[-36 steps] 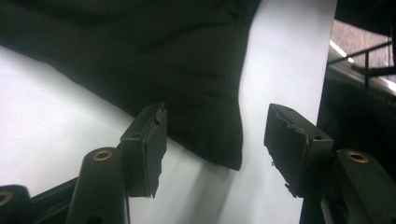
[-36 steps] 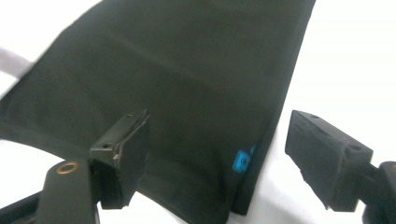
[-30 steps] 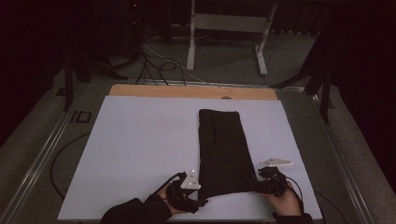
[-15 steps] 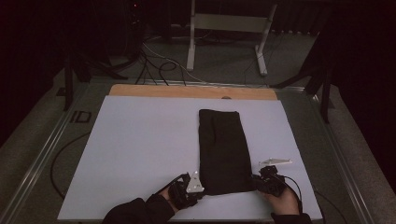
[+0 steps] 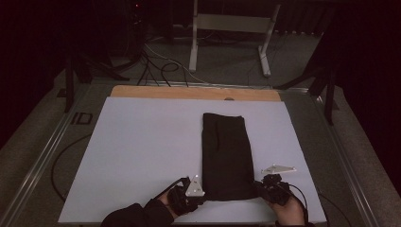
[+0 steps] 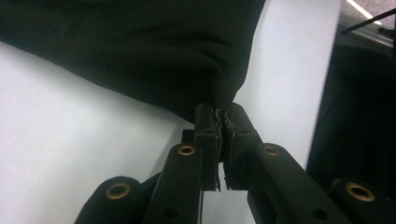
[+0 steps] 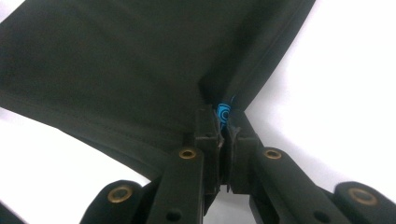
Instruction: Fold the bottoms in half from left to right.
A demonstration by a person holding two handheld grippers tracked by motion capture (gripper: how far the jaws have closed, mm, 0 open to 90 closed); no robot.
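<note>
Near corners of the folded black garment (image 5: pixel 225 156), lower centre, are pinched by left gripper (image 5: pixel 204 193) and right gripper (image 5: pixel 257 186), fingers just clenched, likely for folding upward.

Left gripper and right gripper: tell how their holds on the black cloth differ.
The left gripper pinches the black cloth at its near left corner; the right gripper takes the near right corner. A blue mark shows at the right gripper's pinch, none at the left gripper's. Both jaws have just closed on the fabric.

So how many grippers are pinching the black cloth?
2: the left gripper pinches the near left corner of the folded black cloth, and the right gripper pinches its near right corner.
</note>
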